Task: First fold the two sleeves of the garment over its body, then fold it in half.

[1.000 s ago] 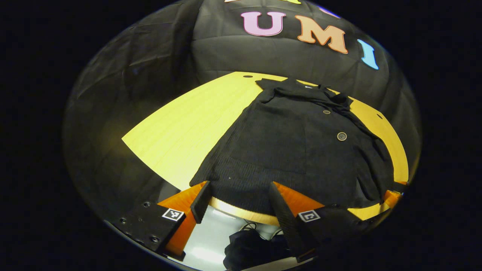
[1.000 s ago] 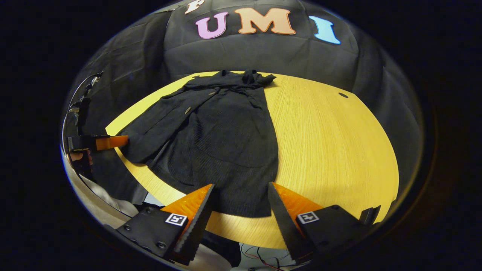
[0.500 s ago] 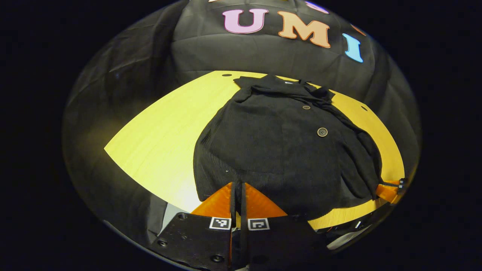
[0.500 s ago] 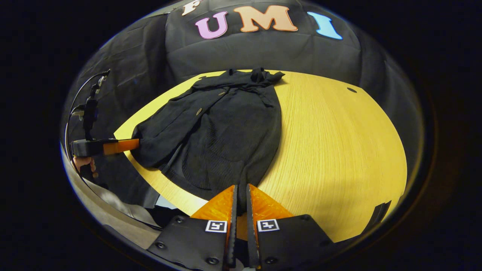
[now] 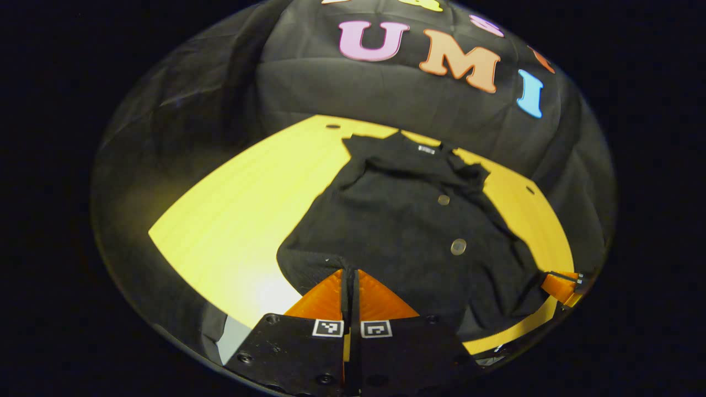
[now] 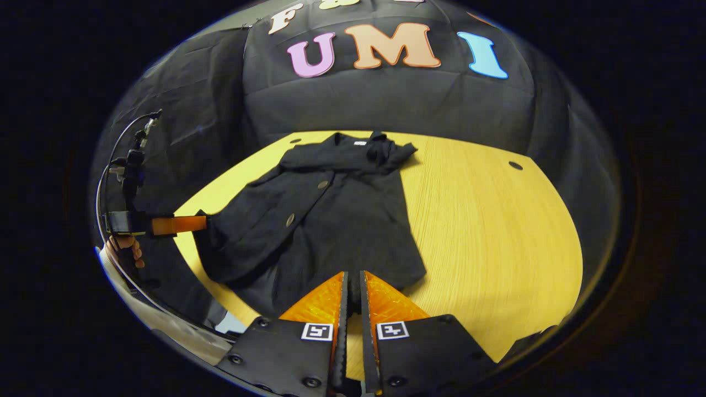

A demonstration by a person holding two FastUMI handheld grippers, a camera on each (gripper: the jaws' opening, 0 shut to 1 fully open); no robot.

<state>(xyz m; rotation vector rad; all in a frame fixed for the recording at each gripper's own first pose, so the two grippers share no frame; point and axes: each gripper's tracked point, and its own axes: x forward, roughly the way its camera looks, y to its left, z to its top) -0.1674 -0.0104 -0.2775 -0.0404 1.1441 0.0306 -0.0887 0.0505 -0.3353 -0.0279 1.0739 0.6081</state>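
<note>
Garment (image 5: 408,231): a black knitted button-front piece, lying on the yellow wooden table (image 5: 231,220) with its collar toward the booth's cloth wall and its hem toward me. Two round buttons (image 5: 457,246) show down its front. In the left gripper view my left gripper (image 5: 349,273) has its two fingers drawn together at the near hem corner, cloth pinched between the tips; the fabric there is lifted and bunched off the tabletop. Far off at the right rim of that same view, my right gripper (image 5: 560,282) sits at the opposite hem corner. In the right gripper view my right gripper (image 6: 351,275) likewise has its fingers pressed nearly together on the hem edge, with dark cloth running into the narrow slit between them. My left gripper (image 6: 179,224) appears there at the left, its tip against the garment's far hem corner, and a hand (image 6: 124,248) shows below its body with a cable arching above. One sleeve (image 6: 259,226) lies diagonally over the body of the garment, from the shoulder down toward the left gripper. A pale tag (image 6: 359,143) sits inside the collar. Bare table stretches wide on the right of the garment in the right gripper view, with a small dark hole (image 6: 515,165) near its far edge.
</note>
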